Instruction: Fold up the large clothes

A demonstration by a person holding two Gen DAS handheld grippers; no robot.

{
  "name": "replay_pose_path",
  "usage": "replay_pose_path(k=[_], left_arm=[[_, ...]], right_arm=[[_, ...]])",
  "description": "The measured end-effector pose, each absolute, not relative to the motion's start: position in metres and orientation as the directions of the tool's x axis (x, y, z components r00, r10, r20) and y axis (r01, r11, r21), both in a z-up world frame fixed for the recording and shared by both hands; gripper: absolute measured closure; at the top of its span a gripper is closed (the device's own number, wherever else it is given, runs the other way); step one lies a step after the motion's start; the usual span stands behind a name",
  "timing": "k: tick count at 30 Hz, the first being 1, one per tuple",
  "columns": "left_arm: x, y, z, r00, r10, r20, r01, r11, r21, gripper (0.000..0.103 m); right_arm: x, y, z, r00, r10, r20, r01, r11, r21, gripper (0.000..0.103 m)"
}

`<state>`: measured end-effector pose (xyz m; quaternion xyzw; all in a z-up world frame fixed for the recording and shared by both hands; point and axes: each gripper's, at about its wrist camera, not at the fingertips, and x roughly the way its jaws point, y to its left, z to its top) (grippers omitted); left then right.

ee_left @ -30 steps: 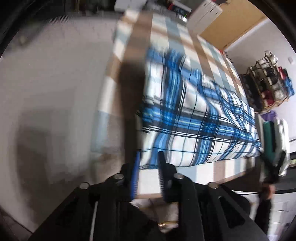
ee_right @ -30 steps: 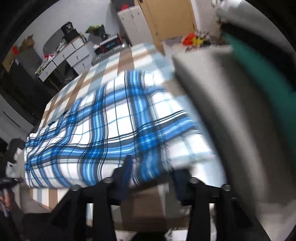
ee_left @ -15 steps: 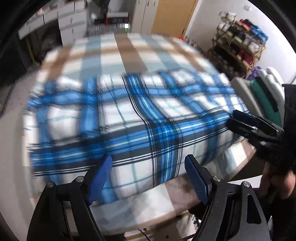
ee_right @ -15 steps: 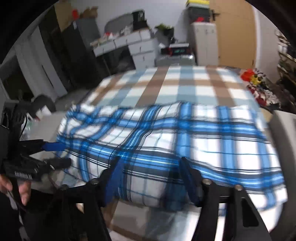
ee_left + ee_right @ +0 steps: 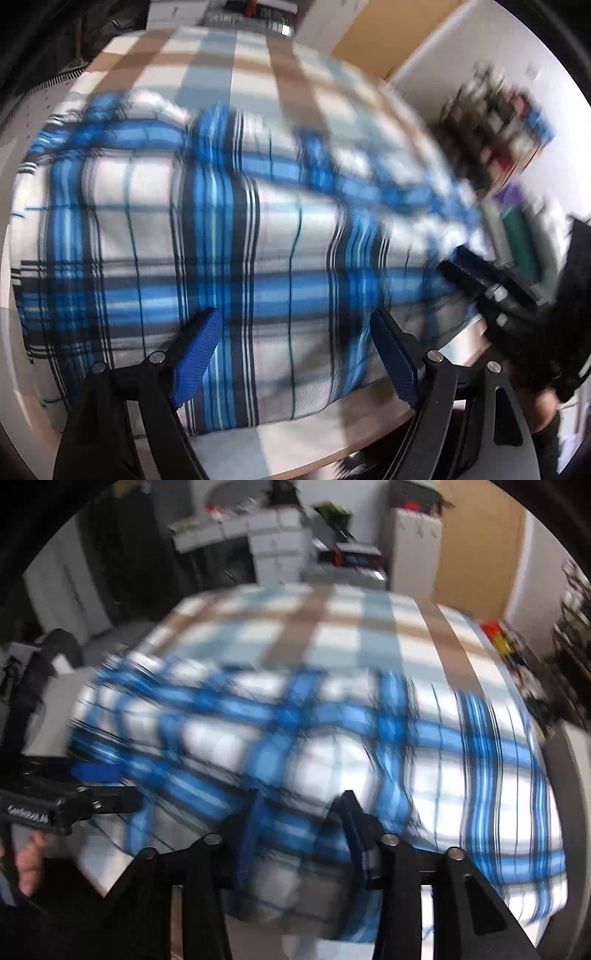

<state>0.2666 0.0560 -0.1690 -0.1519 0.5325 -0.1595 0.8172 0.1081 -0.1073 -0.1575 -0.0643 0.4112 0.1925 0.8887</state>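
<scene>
A large blue-and-white plaid garment (image 5: 258, 229) lies spread flat on a table with a beige-and-blue check cover (image 5: 221, 55). My left gripper (image 5: 295, 317) hovers over the garment's near edge, open wide, with nothing pinched between its blue pads. The right wrist view shows the same garment (image 5: 332, 746) blurred. My right gripper (image 5: 303, 801) is over its near edge with the jaws opening. Cloth shows between the fingers, but the pads do not press on it. Each gripper appears in the other's view: the right gripper (image 5: 461, 262) by the garment's right edge, the left gripper (image 5: 107, 786) at the left one.
A grey and green stack of folded things (image 5: 517, 229) sits past the table's right end, with a shelf rack (image 5: 498, 122) behind it. White drawers (image 5: 277, 554) and a wooden door (image 5: 476, 554) stand beyond the far end. A hand (image 5: 26, 860) holds the left gripper.
My left gripper went from nearly shut to wide open and swung round from the floor side to face the garment. The right gripper swept left away from the grey stack.
</scene>
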Motion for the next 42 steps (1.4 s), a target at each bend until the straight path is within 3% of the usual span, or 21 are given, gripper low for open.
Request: replay_pose_path(k=[2,7,10,12,13,17,20,23,25,27,32,35,40,42], left_arm=[[0.273,0.064,-0.172,0.38,-0.382,-0.842,0.086,0.921,-0.379,0.024],[0.28,0.084,-0.184,0.357,-0.351,-0.865,0.036,0.931,-0.363,0.024],[0.278,0.095,-0.183,0.353,-0.37,-0.859,-0.001,0.918,-0.396,0.024],[0.275,0.101,-0.179,0.355,-0.373,-0.857,-0.029,0.912,-0.409,0.024],[0.269,0.105,-0.176,0.358,-0.379,-0.853,-0.037,0.907,-0.418,0.024],[0.245,0.077,-0.153,0.383,-0.515,-0.767,0.121,0.851,-0.511,0.024],[0.24,0.039,-0.148,0.338,-0.544,-0.768,0.247,0.839,-0.485,0.024],[0.246,0.008,-0.171,0.278,-0.445,-0.851,0.271,0.887,-0.375,0.024],[0.253,-0.006,-0.187,0.29,-0.296,-0.91,0.251,0.941,-0.226,0.024],[0.251,-0.011,-0.189,0.338,-0.216,-0.916,0.25,0.959,-0.134,0.024],[0.238,0.007,-0.188,0.34,-0.241,-0.909,0.231,0.958,-0.168,0.024],[0.234,0.013,-0.185,0.332,-0.263,-0.906,0.208,0.957,-0.201,0.024],[0.23,0.019,-0.188,0.325,-0.265,-0.908,0.219,0.955,-0.201,0.024],[0.232,0.016,-0.189,0.331,-0.255,-0.909,0.221,0.957,-0.188,0.024]], right_arm=[[0.117,-0.089,-0.156,0.588,0.278,-0.76,-0.418,0.908,0.009,0.044],[0.17,-0.048,-0.211,0.409,0.1,-0.907,-0.423,0.901,-0.091,0.042],[0.174,-0.04,-0.198,0.422,0.064,-0.904,-0.441,0.886,-0.143,0.041],[0.169,-0.049,-0.183,0.435,0.107,-0.894,-0.443,0.89,-0.109,0.053],[0.16,-0.059,-0.169,0.471,0.14,-0.871,-0.44,0.893,-0.095,0.052],[0.116,-0.104,-0.14,0.529,0.201,-0.824,-0.425,0.904,-0.053,0.049],[0.083,-0.126,-0.145,0.528,0.241,-0.815,-0.437,0.899,-0.017,0.049],[0.083,-0.13,-0.175,0.506,0.199,-0.839,-0.417,0.908,-0.036,0.046],[0.086,-0.132,-0.198,0.512,0.19,-0.838,-0.409,0.911,-0.044,0.048],[0.085,-0.133,-0.207,0.56,0.197,-0.805,-0.387,0.921,-0.043,0.048],[0.083,-0.131,-0.193,0.575,0.181,-0.798,-0.351,0.935,-0.04,0.048],[0.072,-0.145,-0.167,0.666,0.196,-0.72,-0.295,0.955,-0.014,0.045],[0.084,-0.146,-0.206,0.58,0.12,-0.806,-0.252,0.967,-0.037,0.044],[0.084,-0.144,-0.198,0.596,0.113,-0.795,-0.261,0.963,-0.059,0.043]])
